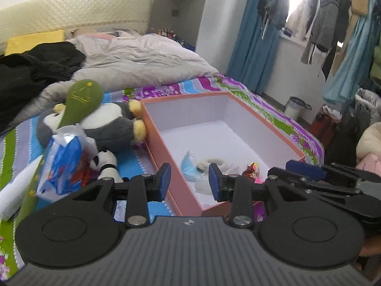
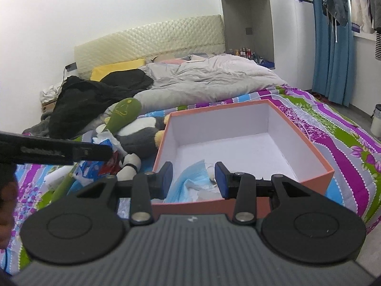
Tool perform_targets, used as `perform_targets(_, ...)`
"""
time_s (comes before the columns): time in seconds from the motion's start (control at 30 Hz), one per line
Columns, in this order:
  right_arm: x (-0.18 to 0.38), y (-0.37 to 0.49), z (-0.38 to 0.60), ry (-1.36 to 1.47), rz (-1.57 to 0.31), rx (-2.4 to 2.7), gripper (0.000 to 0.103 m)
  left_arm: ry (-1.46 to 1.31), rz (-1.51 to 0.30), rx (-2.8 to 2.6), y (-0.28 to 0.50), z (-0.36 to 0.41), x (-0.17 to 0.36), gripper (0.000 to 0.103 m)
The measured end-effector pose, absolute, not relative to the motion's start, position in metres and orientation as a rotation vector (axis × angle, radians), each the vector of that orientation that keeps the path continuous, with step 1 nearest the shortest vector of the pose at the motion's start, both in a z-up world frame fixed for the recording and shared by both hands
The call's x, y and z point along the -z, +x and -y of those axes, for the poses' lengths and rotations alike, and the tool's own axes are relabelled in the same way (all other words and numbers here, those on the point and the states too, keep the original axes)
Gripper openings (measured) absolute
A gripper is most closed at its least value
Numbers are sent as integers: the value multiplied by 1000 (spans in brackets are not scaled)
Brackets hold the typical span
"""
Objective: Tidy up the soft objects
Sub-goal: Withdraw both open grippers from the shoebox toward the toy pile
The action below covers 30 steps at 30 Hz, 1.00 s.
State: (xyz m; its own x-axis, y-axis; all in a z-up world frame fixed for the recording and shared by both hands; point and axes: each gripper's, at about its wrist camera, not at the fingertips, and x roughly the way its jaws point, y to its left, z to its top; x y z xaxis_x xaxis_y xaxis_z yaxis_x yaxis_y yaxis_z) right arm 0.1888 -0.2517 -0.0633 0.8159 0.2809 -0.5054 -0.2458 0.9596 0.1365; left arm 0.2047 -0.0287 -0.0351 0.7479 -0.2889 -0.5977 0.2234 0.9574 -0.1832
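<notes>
Both grippers hung over the near end of the box (image 1: 166, 157), each with its blue pads partly apart and nothing between them. Left gripper (image 1: 189, 181) stood above the box's near left wall, one pad outside that wall and the other over the inside. Just beyond its tips, on the white floor of the box, lay a blue mask (image 1: 189, 166), a white fluffy piece (image 1: 218, 163) and a small red and pink item (image 1: 252, 170), all close together at the near end. Right gripper (image 2: 193, 178) hovered over the near wall of the box (image 2: 316, 178); the mask (image 2: 188, 186) lay right past its tips, bunched against the near left corner, with the white piece mostly hidden behind the right pad. In the left view the right gripper (image 1: 307, 169) showed at the right edge, beside the box's near right corner.

Outside the box, to the left, a tissue pack (image 1: 63, 164) stood tilted on the bedspread (image 1: 273, 109), with a small panda toy (image 1: 107, 164) just beside it. Behind them a grey penguin plush (image 1: 107, 126) lay on its side, its yellow feet touching the box's left wall. A green spoon-shaped plush (image 1: 82, 100) leaned across the penguin. Farther back lay a grey quilt (image 1: 142, 57) and a black garment (image 1: 35, 69).
</notes>
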Motion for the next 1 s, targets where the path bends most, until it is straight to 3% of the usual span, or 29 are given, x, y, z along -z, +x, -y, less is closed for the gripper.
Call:
perform_targets(0.33, 69, 159, 220, 49, -577, -339, 42, -138, -665, 211, 164, -1, 38, 40)
perform_targets(1.0, 117, 144, 123, -61, -688, -524, 42, -208, -773, -7, 122, -86, 103, 40)
